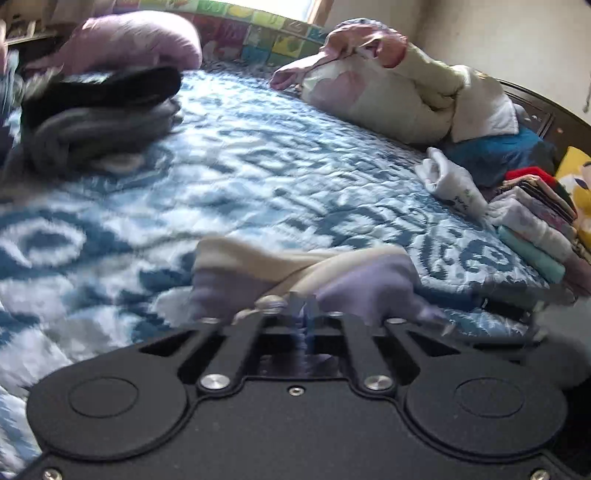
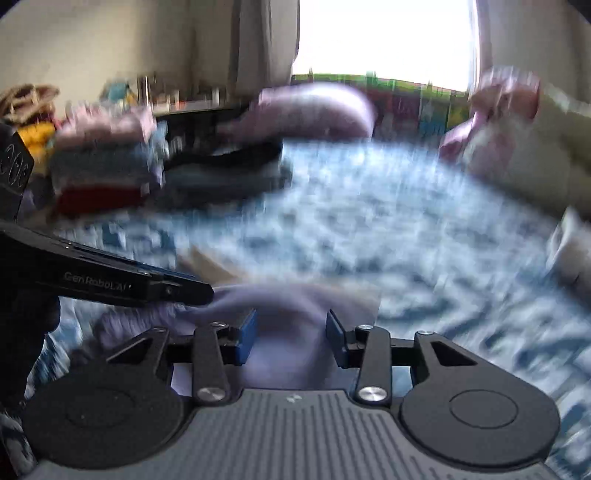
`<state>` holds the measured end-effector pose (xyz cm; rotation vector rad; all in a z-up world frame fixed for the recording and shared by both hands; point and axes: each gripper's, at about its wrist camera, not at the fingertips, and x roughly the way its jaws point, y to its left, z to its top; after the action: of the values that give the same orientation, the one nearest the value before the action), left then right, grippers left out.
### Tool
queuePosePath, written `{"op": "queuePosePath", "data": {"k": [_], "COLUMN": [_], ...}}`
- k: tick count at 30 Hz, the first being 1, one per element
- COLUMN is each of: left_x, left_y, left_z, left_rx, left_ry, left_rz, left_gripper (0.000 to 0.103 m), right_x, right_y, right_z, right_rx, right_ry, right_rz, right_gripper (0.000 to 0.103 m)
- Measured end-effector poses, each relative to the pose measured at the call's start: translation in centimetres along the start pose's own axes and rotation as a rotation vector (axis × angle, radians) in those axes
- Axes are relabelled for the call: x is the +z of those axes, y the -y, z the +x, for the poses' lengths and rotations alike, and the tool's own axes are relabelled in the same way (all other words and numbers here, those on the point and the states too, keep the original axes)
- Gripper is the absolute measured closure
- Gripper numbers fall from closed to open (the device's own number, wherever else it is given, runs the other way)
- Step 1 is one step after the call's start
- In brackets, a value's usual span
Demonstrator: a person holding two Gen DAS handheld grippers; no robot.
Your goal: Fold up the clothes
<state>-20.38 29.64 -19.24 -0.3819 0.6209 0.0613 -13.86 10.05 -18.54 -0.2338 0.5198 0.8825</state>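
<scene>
A small lavender and cream garment [image 1: 295, 269] lies bunched on the blue and white patterned quilt [image 1: 240, 166]. My left gripper [image 1: 304, 306] is shut on its near edge, with lavender cloth pinched between the pads. In the right wrist view the same lavender garment [image 2: 288, 332] spreads under and between my right gripper [image 2: 291, 332], whose blue fingers [image 2: 246, 336] stand apart, open, with nothing pinched. The left gripper [image 2: 199, 291] comes in from the left, its tip on the cloth. This view is motion-blurred.
A dark grey and black clothes heap [image 1: 96, 118] lies at far left. A pink and cream bundle [image 1: 388, 85] and a white sock [image 1: 450, 181] lie at right. A stack of folded clothes [image 1: 539, 229] sits at the right bed edge. A colourful mat [image 1: 258, 33] lines the far side.
</scene>
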Motion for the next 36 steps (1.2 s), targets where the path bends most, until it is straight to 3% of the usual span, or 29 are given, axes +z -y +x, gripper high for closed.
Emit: {"op": "queuePosePath", "data": {"k": [3, 7, 9, 10, 11, 12, 14, 20, 24, 28, 31, 36], "left_x": [-0.4, -0.1, 0.5, 0.6, 0.7, 0.9, 1.0, 0.0, -1.0, -2.0, -2.7, -2.1], "left_y": [0.9, 1.3, 1.7, 1.6, 1.6, 1.2, -0.1, -4.6, -5.9, -4.9, -3.8, -2.5], "left_z": [0.6, -0.2, -1.8, -2.9, -4.2, -5.0, -6.5, -7.9, -7.6, -5.7, -4.6, -4.1], "left_rx": [0.034, 0.039, 0.042, 0.043, 0.044, 0.07, 0.095, 0.031, -0.026, -0.053, -0.005, 0.071], "left_ry": [0.009, 0.01, 0.024, 0.046, 0.07, 0.091, 0.111, 0.057, 0.011, -0.046, -0.029, -0.078], "left_rz": [0.068, 0.074, 0.079, 0.068, 0.055, 0.025, -0.054, -0.349, -0.478, -0.476, -0.438, -0.345], "left_gripper": [0.099, 0.098, 0.09, 0.066, 0.033, 0.025, 0.024, 0.022, 0.021, 0.021, 0.022, 0.033], "right_x": [-0.9, -0.3, 0.0, 0.0, 0.0, 0.0, -0.4, -2.5, -3.3, -4.1, -4.6, -3.2], "right_y": [-0.3, -0.4, -0.6, -0.6, -0.7, -0.4, 0.9, 5.6, 6.1, 5.7, 5.0, 3.9], "right_z": [0.8, 0.6, -0.3, -1.0, -1.6, -2.2, -3.0, -4.7, -4.6, -3.3, -2.3, -1.2], "right_rx": [-0.008, -0.012, -0.03, -0.039, -0.047, -0.056, -0.045, 0.026, 0.07, 0.12, 0.112, 0.07], "right_ry": [-0.026, -0.055, -0.058, -0.053, -0.048, -0.045, -0.052, -0.046, -0.053, -0.096, -0.113, -0.134], "right_rz": [-0.02, -0.032, -0.023, -0.01, 0.002, 0.028, 0.137, 0.553, 0.651, 0.707, 0.719, 0.634], "right_gripper": [0.06, 0.06, 0.059, 0.056, 0.052, 0.043, 0.04, 0.038, 0.037, 0.037, 0.036, 0.037]}}
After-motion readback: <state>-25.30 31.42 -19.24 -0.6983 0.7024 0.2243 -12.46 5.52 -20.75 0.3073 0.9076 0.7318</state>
